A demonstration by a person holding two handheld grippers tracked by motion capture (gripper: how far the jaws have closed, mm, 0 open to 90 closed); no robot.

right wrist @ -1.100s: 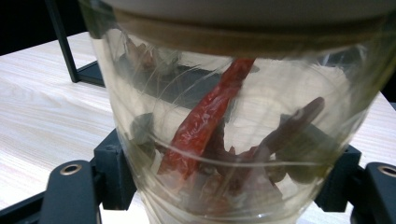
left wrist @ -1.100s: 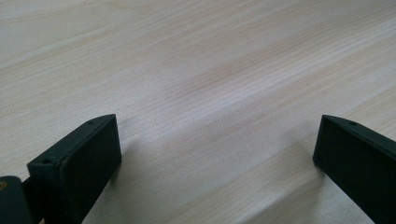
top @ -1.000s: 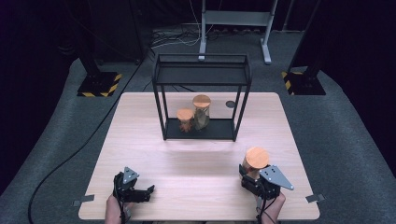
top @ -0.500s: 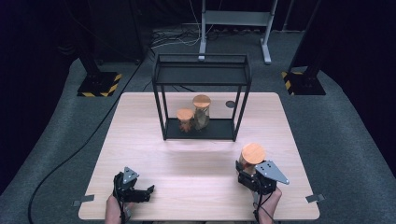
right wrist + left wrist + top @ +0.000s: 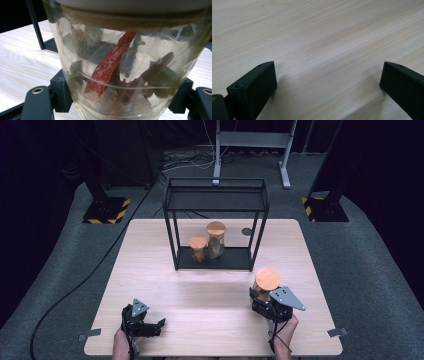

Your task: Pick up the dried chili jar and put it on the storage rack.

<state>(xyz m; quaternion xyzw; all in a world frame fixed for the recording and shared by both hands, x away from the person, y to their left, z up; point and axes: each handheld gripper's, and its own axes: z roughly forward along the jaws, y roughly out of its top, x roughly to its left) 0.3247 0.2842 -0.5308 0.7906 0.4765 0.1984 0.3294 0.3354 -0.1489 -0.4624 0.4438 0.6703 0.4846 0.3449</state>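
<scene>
My right gripper [image 5: 261,299] is shut on a glass jar [image 5: 266,283] with a wooden lid, near the table's front right. In the right gripper view the jar [image 5: 125,72] sits close up between the jaws, with dried red chillies and dark spices inside. A black wire shelf [image 5: 216,202] stands at the table's far middle, and two more lidded jars, a short one [image 5: 198,248] and a taller one [image 5: 216,239], rest on its lower board. My left gripper [image 5: 159,325] lies at the front left, open, with bare wood between its jaws [image 5: 327,82].
The light wooden table [image 5: 150,260] has free room between the shelf and the grippers. A small dark round disc [image 5: 246,231] lies on the table behind the shelf's right post. Dark floor, cables and stand feet surround the table.
The right gripper with its jar has shifted slightly left and away from the front edge. The left gripper has stayed put.
</scene>
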